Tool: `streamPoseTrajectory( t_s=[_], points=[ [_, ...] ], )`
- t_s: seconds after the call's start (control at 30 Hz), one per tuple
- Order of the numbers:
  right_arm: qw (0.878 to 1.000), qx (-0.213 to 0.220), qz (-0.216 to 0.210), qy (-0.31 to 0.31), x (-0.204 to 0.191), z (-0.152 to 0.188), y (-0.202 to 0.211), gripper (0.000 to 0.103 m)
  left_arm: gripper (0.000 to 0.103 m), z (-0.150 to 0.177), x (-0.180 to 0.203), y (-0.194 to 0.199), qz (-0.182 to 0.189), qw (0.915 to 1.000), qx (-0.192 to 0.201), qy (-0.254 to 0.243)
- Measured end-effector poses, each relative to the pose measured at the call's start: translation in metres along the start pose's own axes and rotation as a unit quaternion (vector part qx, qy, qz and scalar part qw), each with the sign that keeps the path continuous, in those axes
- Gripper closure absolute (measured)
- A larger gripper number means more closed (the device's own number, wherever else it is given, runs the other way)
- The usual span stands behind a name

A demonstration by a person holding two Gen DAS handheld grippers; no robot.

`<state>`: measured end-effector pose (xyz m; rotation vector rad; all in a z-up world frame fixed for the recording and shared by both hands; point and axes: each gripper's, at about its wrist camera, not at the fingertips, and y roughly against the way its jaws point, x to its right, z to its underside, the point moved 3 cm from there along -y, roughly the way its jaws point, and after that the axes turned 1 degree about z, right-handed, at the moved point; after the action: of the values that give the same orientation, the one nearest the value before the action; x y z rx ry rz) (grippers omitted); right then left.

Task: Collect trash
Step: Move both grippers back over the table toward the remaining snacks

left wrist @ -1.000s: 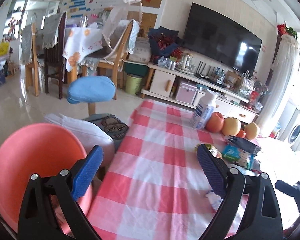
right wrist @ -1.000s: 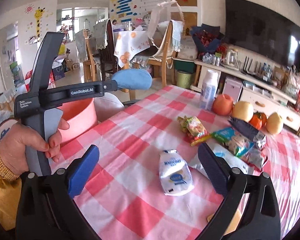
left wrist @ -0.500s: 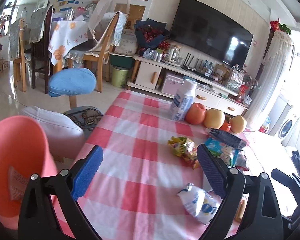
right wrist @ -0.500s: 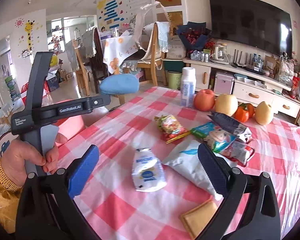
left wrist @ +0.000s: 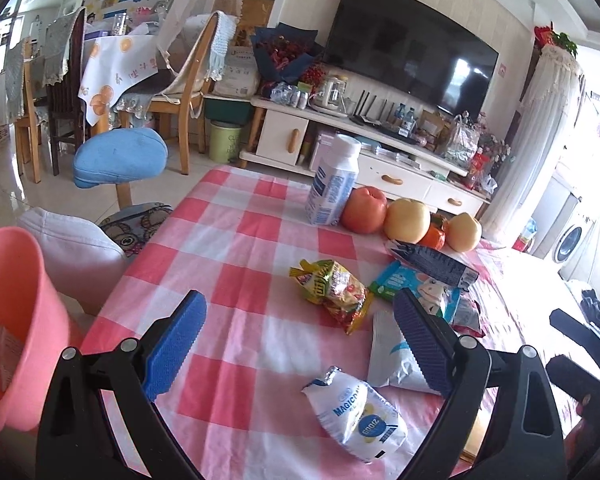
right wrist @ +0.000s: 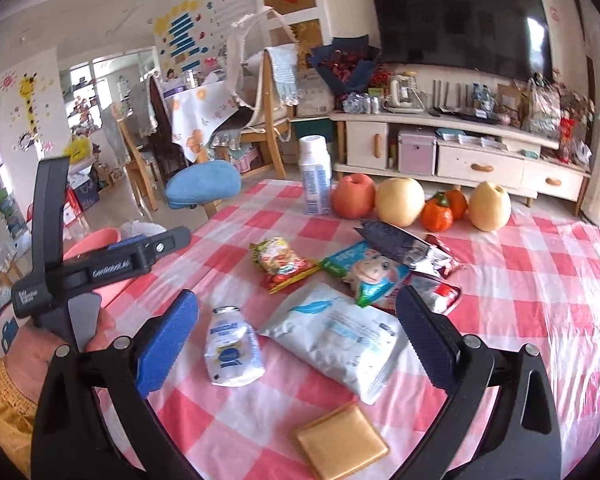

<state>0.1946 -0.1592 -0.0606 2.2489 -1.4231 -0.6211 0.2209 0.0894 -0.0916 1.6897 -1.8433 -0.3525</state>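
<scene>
Lying flat on the checked table (right wrist: 540, 280), the small white pouch (right wrist: 231, 350) sits just inside the left finger of the right tongs (right wrist: 298, 338), which are spread wide and hold nothing. Beside it lies a bigger white packet (right wrist: 336, 338). The left tongs (left wrist: 300, 342) gape open too, above that pouch (left wrist: 358, 416). A pink bin (left wrist: 16, 320) stands off the table's left edge.

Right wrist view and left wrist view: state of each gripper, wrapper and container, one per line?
Left gripper: open, empty.
Right gripper: open, empty.
White pouch: flat on the cloth, top torn open.
Large white packet: lying flat.
Milk bottle: upright, capped.
Pink bin: upright, paper scrap inside.
</scene>
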Motion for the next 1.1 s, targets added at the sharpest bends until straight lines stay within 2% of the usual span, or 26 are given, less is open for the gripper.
streamPoseTrajectory(
  t_s=[0.23, 0.5, 0.63, 0.77, 0.9, 1.1],
  points=[
    [0.999, 0.011, 0.015, -0.043, 0.04, -0.01, 0.011, 0.004, 0.009, 0.006, 0.011, -0.018, 0.006, 0.9993, -0.036, 0.002],
    [0.993, 0.014, 0.021, -0.12, 0.093, -0.015, 0.017, 0.004, 0.009, 0.003, 0.028, -0.039, 0.01, 0.9988, -0.046, -0.014],
    [0.989, 0.015, 0.054, -0.138, 0.117, -0.016, 0.014, 0.004, 0.009, 0.001, 0.037, -0.052, 0.014, 0.998, -0.056, -0.026],
    [0.979, 0.015, 0.062, -0.194, 0.149, -0.014, -0.001, 0.004, 0.009, -0.003, 0.044, -0.066, 0.011, 0.9976, -0.06, -0.033],
    [0.97, 0.007, 0.052, -0.239, 0.178, -0.011, -0.024, 0.004, 0.009, -0.005, 0.051, -0.08, 0.005, 0.9965, -0.071, -0.044],
    [0.969, -0.012, 0.036, -0.244, 0.206, -0.018, -0.064, 0.006, 0.009, -0.009, 0.043, -0.104, 0.001, 0.9953, -0.097, -0.007]
  ],
)
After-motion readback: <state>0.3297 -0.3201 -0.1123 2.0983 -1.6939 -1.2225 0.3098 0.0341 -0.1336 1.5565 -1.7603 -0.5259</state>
